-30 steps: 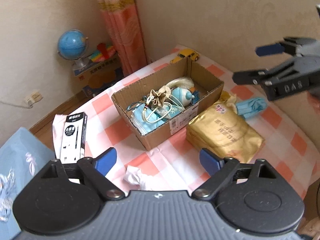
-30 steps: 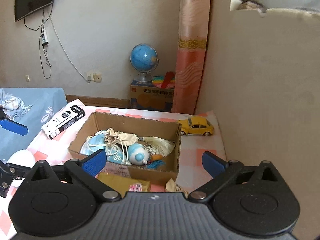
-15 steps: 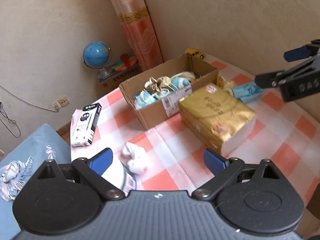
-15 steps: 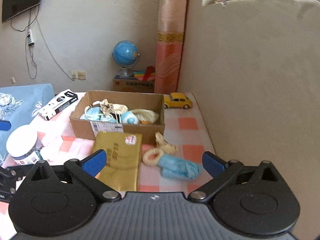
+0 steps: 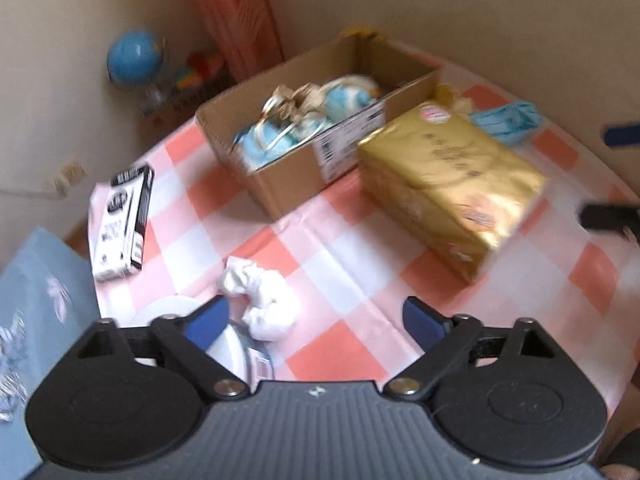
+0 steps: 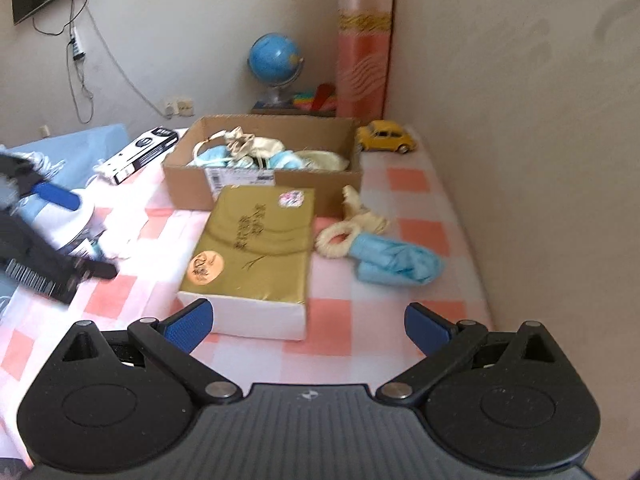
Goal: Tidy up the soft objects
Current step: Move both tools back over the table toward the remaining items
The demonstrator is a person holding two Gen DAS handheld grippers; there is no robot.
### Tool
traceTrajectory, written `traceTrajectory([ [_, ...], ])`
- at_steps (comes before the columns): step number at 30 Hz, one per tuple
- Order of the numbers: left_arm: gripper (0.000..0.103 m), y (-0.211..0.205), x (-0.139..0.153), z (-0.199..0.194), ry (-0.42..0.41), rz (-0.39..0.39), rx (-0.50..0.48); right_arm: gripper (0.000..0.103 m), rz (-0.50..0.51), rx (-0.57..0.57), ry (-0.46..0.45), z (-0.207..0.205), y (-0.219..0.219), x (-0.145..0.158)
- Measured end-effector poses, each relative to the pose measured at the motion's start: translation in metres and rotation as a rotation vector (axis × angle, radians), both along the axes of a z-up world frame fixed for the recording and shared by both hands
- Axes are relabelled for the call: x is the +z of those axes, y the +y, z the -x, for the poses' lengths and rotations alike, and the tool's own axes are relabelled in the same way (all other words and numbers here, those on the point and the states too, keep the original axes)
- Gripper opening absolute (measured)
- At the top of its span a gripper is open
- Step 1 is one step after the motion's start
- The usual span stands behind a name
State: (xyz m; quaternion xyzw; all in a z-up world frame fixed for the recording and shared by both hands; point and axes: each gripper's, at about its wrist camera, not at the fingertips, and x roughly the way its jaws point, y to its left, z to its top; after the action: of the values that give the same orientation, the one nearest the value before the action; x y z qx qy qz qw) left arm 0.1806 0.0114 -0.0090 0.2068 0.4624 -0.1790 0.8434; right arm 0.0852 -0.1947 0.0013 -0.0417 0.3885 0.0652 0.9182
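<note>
A cardboard box point(image 5: 288, 184) point(image 6: 280, 184) on the checked table holds several soft items, blue, cream and white. A crumpled white cloth point(image 5: 260, 300) lies just ahead of my open, empty left gripper point(image 5: 316, 320). A blue fabric piece point(image 6: 396, 260) point(image 5: 508, 122) with a cream fluffy ring point(image 6: 338, 238) lies right of the gold package point(image 6: 256, 240) point(image 5: 452, 184). My right gripper point(image 6: 308, 324) is open and empty, above the table's near edge in front of the gold package.
A white jar point(image 5: 224, 356) point(image 6: 76, 228) stands under my left gripper's left finger. A black-and-white carton point(image 5: 122, 224) point(image 6: 140, 154) lies at the table's left. A yellow toy car point(image 6: 386, 136) sits behind the box. A globe point(image 6: 276, 60) stands beyond; the wall point(image 6: 520, 120) runs along the right.
Both grippers have pulled back and away from the box, so more of the table shows. The white cloth and jar now lie close under my left gripper. Both stay open.
</note>
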Motion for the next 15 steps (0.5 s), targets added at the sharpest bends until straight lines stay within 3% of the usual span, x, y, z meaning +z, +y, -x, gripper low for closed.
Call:
traceTrajectory([
  [2,0.072,0.003,-0.004,-0.015,0.034,-0.008,0.007,0.103,0.002,0.004,0.005,-0.003,0.001,-0.002],
  [10,0.065,-0.004,-0.016,-0.046,0.094,-0.073,-0.025,0.103,-0.014,-0.014,0.016,-0.013,-0.006,-0.005],
  [15,0.051,-0.007,-0.029,-0.058,0.153,-0.133,-0.024,0.103,-0.03,-0.015,0.011,-0.015,-0.009,-0.007],
])
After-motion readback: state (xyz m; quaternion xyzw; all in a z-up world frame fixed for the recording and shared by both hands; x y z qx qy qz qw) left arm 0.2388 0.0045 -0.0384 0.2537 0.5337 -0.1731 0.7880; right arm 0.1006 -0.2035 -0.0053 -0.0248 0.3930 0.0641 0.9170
